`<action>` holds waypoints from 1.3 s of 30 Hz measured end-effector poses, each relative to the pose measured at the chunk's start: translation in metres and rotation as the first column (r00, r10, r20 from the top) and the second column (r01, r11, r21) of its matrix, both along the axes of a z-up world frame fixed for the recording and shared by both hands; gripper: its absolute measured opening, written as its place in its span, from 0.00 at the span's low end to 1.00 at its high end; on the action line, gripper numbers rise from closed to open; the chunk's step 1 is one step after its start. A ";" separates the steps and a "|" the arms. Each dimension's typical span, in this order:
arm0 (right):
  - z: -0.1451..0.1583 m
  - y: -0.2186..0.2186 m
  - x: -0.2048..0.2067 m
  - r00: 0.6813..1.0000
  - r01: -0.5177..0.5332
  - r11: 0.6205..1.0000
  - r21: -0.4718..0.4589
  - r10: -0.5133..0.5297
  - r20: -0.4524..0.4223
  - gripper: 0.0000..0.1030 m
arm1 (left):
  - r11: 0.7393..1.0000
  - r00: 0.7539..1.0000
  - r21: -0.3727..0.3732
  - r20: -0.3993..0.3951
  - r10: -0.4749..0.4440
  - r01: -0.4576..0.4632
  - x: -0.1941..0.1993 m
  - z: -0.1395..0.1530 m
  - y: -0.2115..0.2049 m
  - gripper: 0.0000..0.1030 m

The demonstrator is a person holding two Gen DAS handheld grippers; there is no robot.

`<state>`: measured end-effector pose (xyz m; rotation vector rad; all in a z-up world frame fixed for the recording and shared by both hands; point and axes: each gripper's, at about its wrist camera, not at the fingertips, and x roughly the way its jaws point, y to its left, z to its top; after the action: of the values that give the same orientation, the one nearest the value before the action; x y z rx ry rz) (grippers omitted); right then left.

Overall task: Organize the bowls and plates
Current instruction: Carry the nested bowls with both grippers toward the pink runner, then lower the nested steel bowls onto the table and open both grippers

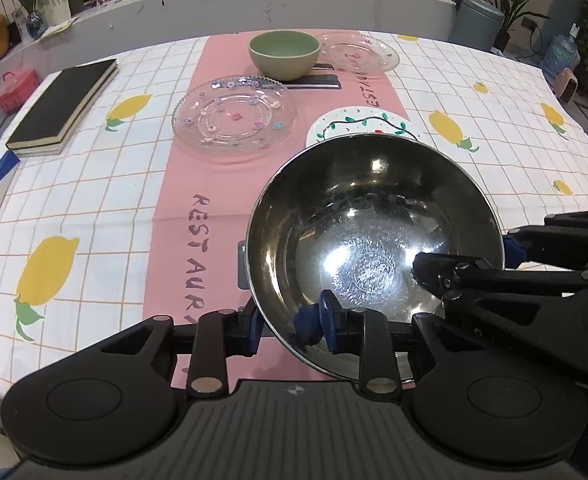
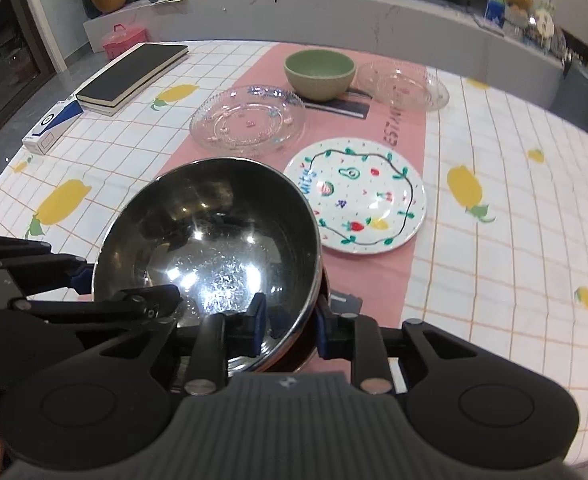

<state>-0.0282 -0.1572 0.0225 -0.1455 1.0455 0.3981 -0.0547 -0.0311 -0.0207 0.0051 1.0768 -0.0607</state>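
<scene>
A shiny steel bowl (image 1: 373, 208) (image 2: 198, 208) sits near me on the pink runner, on a dark mat. My left gripper (image 1: 288, 322) (image 2: 122, 284) straddles its near-left rim, one finger inside and one outside. My right gripper (image 2: 288, 328) (image 1: 469, 256) straddles the near-right rim the same way. Both stand slightly open, with a gap between the inner pads and the wall. Beyond lie a white painted plate (image 2: 357, 196) (image 1: 357, 122), a large glass plate (image 1: 234, 116) (image 2: 248, 120), a green bowl (image 1: 284, 54) (image 2: 319, 74) and a small glass plate (image 1: 359, 54) (image 2: 405, 84).
Two stacked black books (image 1: 62, 104) (image 2: 134, 72) lie at the far left of the lemon-print tablecloth, with a blue and white box (image 2: 52, 126) in front of them. The green bowl rests on a dark mat (image 2: 345, 106). A grey counter runs behind the table.
</scene>
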 end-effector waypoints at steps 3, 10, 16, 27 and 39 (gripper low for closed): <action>0.000 0.001 -0.001 1.000 -0.006 1.000 -0.031 0.006 0.022 0.25 | 1.000 1.000 0.014 -0.008 -0.005 0.005 0.001 -0.003 -0.001 0.31; -0.003 0.000 -0.001 1.000 -0.005 0.999 -0.046 0.006 0.023 0.27 | 1.000 1.000 0.023 -0.006 -0.006 0.006 0.001 -0.005 -0.003 0.31; 0.000 -0.010 0.000 1.000 0.017 1.000 0.003 -0.017 0.015 0.26 | 1.000 1.000 0.013 0.002 0.016 -0.016 0.002 -0.003 0.005 0.31; -0.023 -0.021 0.006 0.995 0.095 0.994 0.054 -0.093 -0.037 0.12 | 1.000 1.000 -0.008 0.006 0.023 -0.023 0.002 -0.002 0.006 0.31; -0.029 -0.022 0.006 0.989 0.120 0.989 0.087 -0.112 -0.098 0.20 | 1.000 1.000 -0.021 -0.026 -0.004 0.003 0.001 -0.015 -0.003 0.30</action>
<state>-0.0224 -0.1794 -0.0064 0.0169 1.1191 0.3494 -0.0540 -0.0341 -0.0354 -0.0132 1.1020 -0.0754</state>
